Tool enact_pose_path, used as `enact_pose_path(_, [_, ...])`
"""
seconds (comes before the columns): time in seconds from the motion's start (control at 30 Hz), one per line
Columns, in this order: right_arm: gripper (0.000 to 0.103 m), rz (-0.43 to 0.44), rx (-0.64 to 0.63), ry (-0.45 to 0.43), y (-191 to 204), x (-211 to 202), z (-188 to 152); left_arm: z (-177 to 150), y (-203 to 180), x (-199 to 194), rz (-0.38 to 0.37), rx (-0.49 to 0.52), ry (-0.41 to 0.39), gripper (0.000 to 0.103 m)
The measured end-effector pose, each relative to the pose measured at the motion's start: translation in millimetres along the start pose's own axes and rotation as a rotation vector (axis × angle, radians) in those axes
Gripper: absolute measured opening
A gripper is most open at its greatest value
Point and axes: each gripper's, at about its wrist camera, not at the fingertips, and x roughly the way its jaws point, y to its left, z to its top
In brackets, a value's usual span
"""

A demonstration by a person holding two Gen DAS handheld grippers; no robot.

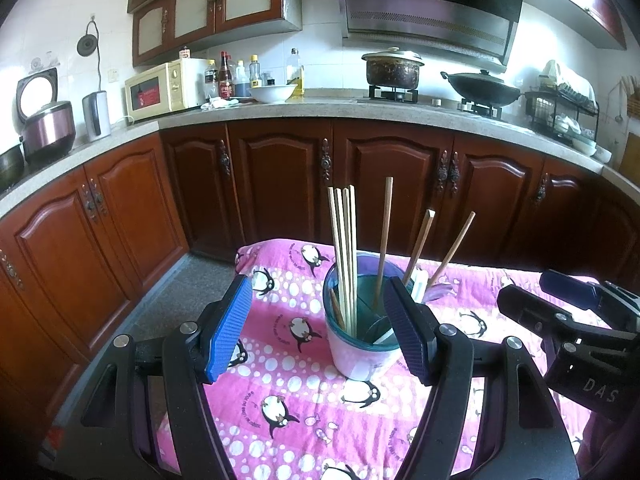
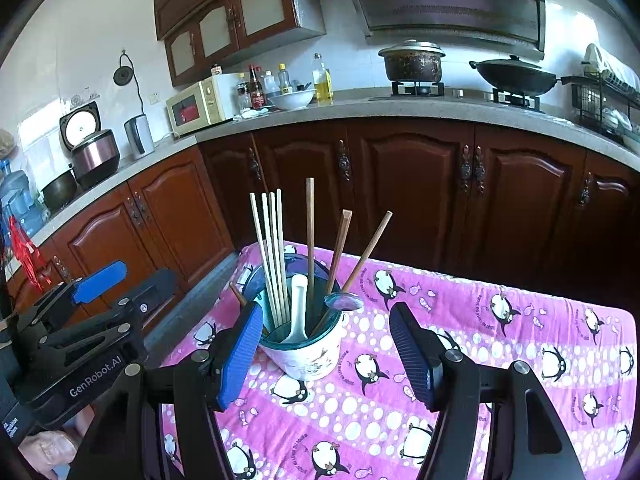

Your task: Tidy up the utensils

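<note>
A white utensil cup with a teal rim [image 1: 360, 354] [image 2: 310, 354] stands on a pink penguin-print cloth. It holds several pale chopsticks [image 1: 345, 256] [image 2: 272, 256], brown chopsticks [image 1: 384, 240] [image 2: 310, 232], a white spoon [image 2: 298, 306] and a metal spoon [image 2: 344, 301]. My left gripper [image 1: 320, 330] is open and empty, its fingers level with the cup, which sits near the right finger. My right gripper [image 2: 330, 354] is open and empty, the cup beside its left finger. Each gripper shows at the edge of the other's view.
The cloth [image 1: 288, 420] [image 2: 500, 360] covers a small table whose far edge faces dark wooden cabinets [image 1: 280, 184]. Beyond is an L-shaped counter with a microwave [image 1: 160, 88], bottles, a bowl, a pot [image 1: 394, 68], a wok and a dish rack.
</note>
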Motion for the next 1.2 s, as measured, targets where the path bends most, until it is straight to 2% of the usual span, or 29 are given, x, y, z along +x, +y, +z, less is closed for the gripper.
enact_pose_path(0.9, [0.064, 0.015, -0.029, 0.009, 9.1, 8.6, 1.2, -0.9, 1.1, -3.1, 0.025, 0.016, -0.007, 0.068])
enact_pose_path(1.2, [0.064, 0.014, -0.028, 0.013, 9.9, 9.5, -0.4, -3.3, 0.2, -4.1, 0.009, 0.023, -0.024, 0.068])
